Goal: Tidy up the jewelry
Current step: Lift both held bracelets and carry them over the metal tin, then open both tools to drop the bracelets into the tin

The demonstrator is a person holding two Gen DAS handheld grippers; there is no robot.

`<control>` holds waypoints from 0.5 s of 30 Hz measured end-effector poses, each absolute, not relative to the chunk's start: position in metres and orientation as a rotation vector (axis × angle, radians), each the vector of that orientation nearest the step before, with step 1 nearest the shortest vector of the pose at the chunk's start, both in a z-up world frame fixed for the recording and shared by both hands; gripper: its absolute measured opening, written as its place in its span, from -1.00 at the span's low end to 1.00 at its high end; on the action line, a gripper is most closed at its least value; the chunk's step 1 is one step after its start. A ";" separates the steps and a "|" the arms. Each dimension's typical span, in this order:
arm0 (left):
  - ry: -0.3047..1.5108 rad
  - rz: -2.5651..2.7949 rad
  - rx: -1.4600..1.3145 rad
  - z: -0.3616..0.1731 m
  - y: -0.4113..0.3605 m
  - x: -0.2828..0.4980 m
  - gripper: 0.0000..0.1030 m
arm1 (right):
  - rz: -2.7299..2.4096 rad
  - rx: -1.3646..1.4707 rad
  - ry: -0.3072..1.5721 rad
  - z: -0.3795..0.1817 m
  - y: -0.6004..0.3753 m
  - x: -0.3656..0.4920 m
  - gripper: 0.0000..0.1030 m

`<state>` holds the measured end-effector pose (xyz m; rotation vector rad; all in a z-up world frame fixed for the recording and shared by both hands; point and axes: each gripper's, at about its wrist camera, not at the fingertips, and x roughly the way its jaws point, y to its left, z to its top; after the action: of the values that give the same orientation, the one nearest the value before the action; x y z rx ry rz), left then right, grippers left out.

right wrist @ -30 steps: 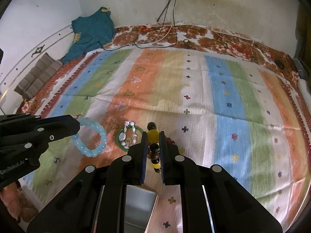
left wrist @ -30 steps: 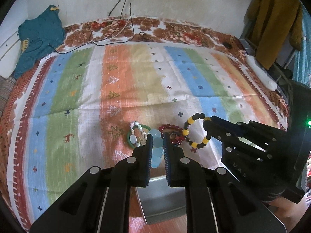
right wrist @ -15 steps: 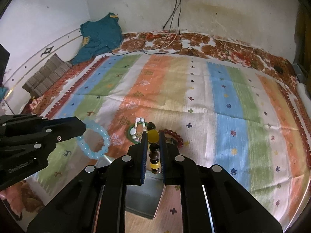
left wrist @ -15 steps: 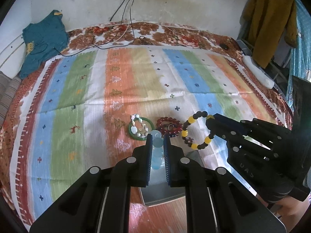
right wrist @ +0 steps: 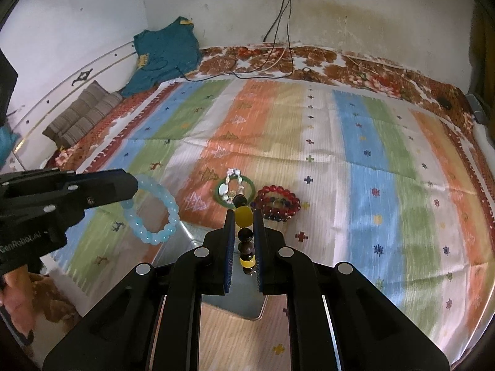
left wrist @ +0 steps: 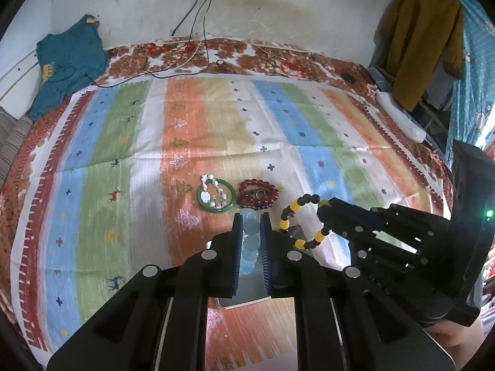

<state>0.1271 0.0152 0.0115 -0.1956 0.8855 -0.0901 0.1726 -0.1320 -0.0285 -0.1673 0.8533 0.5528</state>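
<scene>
My left gripper (left wrist: 251,218) is shut on a pale blue bead bracelet (left wrist: 252,241), which hangs as a loop off its tip in the right wrist view (right wrist: 161,235). My right gripper (right wrist: 243,215) is shut on a yellow-and-black bead bracelet (right wrist: 245,261); the left wrist view shows it dangling (left wrist: 284,224) from that gripper (left wrist: 324,208). Both hang above a shiny metal tray (left wrist: 244,296) (right wrist: 185,247) at the near edge. Farther out on the striped cloth lie a green bangle with a white bead bracelet inside it (left wrist: 215,196) (right wrist: 235,190) and a red bead bracelet (left wrist: 258,191) (right wrist: 278,202).
The striped cloth (left wrist: 185,123) covers a bed. A teal garment (left wrist: 68,61) and a striped cushion (right wrist: 80,114) lie at the far left. Cables (left wrist: 191,52) run from a wall socket. A mustard garment (left wrist: 417,46) hangs at the right. A hand (right wrist: 18,287) holds the left gripper.
Both grippers have drawn back toward the near edge with their bracelets. The jewelry on the cloth now lies farther ahead and more of the tray shows beneath the fingers.
</scene>
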 end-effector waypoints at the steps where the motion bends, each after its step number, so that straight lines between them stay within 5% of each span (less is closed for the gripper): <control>1: 0.884 -0.091 -0.196 0.011 0.015 0.126 -0.79 | 0.556 -0.166 0.854 -0.029 -0.132 0.172 -0.76; 10: 0.902 -0.071 -0.201 0.005 0.013 0.122 -0.74 | 0.529 -0.150 0.903 -0.035 -0.138 0.169 -0.73; 15: 0.901 -0.033 -0.220 0.005 0.023 0.123 -0.58 | 0.478 -0.155 0.913 -0.036 -0.144 0.175 -0.46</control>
<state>0.1226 0.0226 0.0047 -0.2204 0.9010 -0.0331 0.1746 -0.1441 -0.0365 -0.1548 0.9130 0.4775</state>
